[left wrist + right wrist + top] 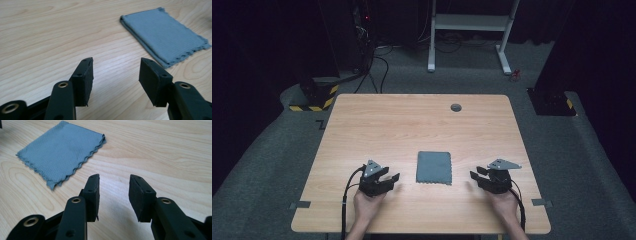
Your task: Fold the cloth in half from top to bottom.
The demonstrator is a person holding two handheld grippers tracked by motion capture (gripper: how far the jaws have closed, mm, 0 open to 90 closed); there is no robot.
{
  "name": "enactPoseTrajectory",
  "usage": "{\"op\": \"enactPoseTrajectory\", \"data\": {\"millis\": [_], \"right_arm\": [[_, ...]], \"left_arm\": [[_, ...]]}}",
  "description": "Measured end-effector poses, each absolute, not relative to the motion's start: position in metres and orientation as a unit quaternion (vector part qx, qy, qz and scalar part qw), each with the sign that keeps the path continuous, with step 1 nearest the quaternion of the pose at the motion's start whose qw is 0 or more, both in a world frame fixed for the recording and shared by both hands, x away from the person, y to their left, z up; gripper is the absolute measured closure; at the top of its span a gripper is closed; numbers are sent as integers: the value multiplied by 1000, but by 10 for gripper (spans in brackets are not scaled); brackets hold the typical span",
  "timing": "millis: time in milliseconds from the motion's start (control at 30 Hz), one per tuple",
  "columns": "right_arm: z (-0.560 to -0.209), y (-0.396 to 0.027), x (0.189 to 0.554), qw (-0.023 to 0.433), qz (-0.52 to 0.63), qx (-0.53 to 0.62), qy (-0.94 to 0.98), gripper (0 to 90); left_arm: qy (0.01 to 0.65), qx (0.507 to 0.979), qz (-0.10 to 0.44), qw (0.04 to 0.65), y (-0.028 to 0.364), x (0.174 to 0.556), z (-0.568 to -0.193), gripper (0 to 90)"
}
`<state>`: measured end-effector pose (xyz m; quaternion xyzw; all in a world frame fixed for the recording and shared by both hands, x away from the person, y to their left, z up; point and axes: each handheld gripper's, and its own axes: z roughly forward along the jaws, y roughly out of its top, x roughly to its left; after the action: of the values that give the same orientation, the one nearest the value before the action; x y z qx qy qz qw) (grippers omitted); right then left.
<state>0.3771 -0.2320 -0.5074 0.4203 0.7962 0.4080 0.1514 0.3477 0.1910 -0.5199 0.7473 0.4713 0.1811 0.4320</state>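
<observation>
Grey folded cloth (434,167) lies flat on desk (412,125), centre-front, btwn both claws, touching neither. L claw (396,180) at cloth's 9 o'clock, near but apart; jaws wide, nothing btwn pads, bare wood under them. In L gripper view cloth (163,33) sits at 1 o'clock, folded edge toward claw. R claw (473,178) at cloth's 3 o'clock, jaws parted about mid-width, empty. In R gripper view cloth (62,151) at 11 o'clock, wavy edge nearest. Small dark round hole (456,107) at desk's far edge, 12 o'clock of cloth.
</observation>
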Motion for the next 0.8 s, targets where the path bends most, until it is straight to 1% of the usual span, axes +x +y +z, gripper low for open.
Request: {"op": "enactPoseTrajectory", "data": {"millis": [100, 267, 367, 467, 600, 667, 800], "right_arm": [[-508, -234, 372, 155, 409, 424, 793, 605], [-514, -238, 367, 161, 401, 429, 793, 599], [-515, -240, 363, 186, 384, 421, 801, 591], [-514, -243, 361, 199, 371, 421, 804, 583], [-517, -249, 360, 198, 362, 426, 805, 571], [-519, -251, 359, 197, 358, 430, 805, 551], [-522, -251, 359, 192, 352, 425, 812, 465]], "left_arm": [[479, 743, 181, 431, 196, 345, -522, 453], [488, 747, 191, 409, 200, 343, -526, 452], [490, 746, 196, 406, 201, 341, -525, 449], [493, 748, 205, 394, 203, 339, -526, 445], [487, 765, 223, 358, 199, 340, -527, 431], [483, 769, 225, 353, 198, 340, -527, 409], [484, 769, 222, 353, 199, 343, -527, 376]]}}
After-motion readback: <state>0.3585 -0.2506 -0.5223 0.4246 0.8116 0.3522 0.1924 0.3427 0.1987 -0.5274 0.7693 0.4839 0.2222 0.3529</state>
